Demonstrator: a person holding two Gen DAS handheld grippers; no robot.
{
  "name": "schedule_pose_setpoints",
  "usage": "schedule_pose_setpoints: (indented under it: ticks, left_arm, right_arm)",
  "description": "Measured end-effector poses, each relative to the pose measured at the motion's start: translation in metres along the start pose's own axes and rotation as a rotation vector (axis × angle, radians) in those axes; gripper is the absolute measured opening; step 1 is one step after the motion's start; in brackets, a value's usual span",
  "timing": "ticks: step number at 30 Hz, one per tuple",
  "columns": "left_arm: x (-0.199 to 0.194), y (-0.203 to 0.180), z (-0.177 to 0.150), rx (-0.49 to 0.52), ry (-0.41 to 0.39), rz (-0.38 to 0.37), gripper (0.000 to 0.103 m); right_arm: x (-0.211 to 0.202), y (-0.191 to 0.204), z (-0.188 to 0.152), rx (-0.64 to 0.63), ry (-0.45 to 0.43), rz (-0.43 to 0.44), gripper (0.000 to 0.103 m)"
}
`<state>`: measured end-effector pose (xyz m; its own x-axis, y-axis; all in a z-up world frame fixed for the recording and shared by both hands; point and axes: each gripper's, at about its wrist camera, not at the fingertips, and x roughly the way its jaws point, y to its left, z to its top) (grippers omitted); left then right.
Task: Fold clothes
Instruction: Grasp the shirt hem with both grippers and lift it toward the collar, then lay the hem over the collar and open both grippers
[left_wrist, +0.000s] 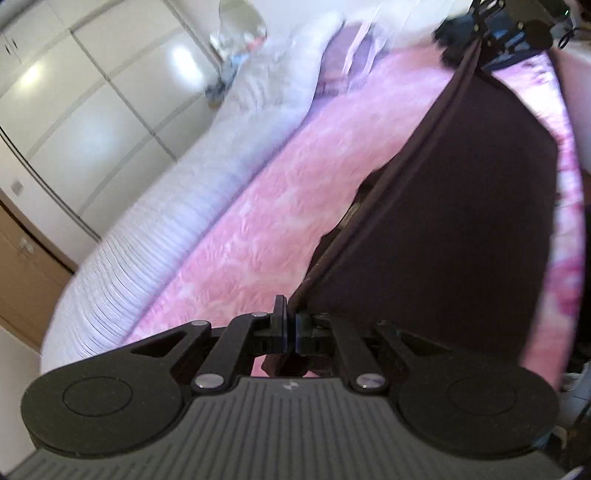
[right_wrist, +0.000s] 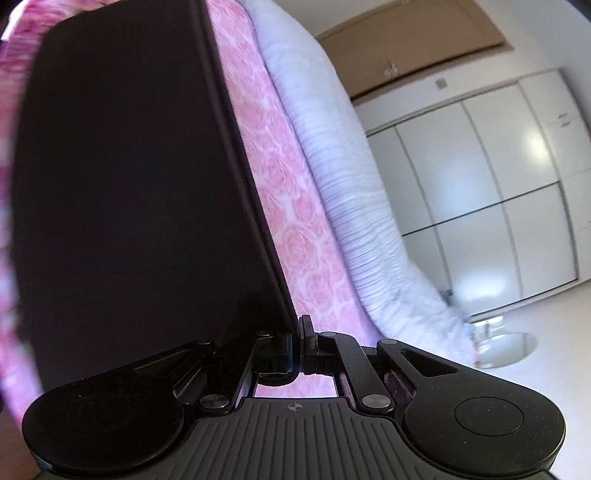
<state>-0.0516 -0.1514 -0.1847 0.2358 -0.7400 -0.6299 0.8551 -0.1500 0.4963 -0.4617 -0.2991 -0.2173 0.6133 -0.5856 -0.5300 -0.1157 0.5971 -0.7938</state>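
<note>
Gripping one dark garment (left_wrist: 461, 206): two claws (left_wrist: 291, 328) (right_wrist: 300, 345).

Left wrist fisheye sits just behind the left hand-held gripper (left_wrist: 290, 325), tilted, looking along a dark garment (left_wrist: 461, 206) toward the right hand-held gripper (left_wrist: 506, 33). Right wrist fisheye sits likewise behind its own fingers, very close to the cloth. Both share the garment, pink bedspread (left_wrist: 280, 192), white duvet (right_wrist: 332, 155) and white wardrobe (right_wrist: 480, 166).

dark garment (left_wrist: 461, 192) cut off, far clutter (left_wrist: 236, 55) blurred
</note>
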Motion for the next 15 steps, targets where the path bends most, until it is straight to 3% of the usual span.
schedule_pose_setpoints:
  ticks: [3, 8, 15]
  left_arm:
    - [0.067, 0.016, -0.011, -0.039, 0.069, -0.033, 0.003]
    - [0.145, 0.039, -0.035, -0.116, 0.131, -0.105, 0.004]
    - [0.22, 0.048, -0.044, -0.166, 0.169, -0.149, 0.004]
  right_arm:
    - [0.071, -0.009, 0.007, 0.054, 0.031, 0.071, 0.002]
    - [0.168, -0.005, 0.007, 0.104, 0.086, 0.193, 0.002]
    - [0.234, -0.023, -0.004, 0.2, 0.097, 0.255, 0.002]
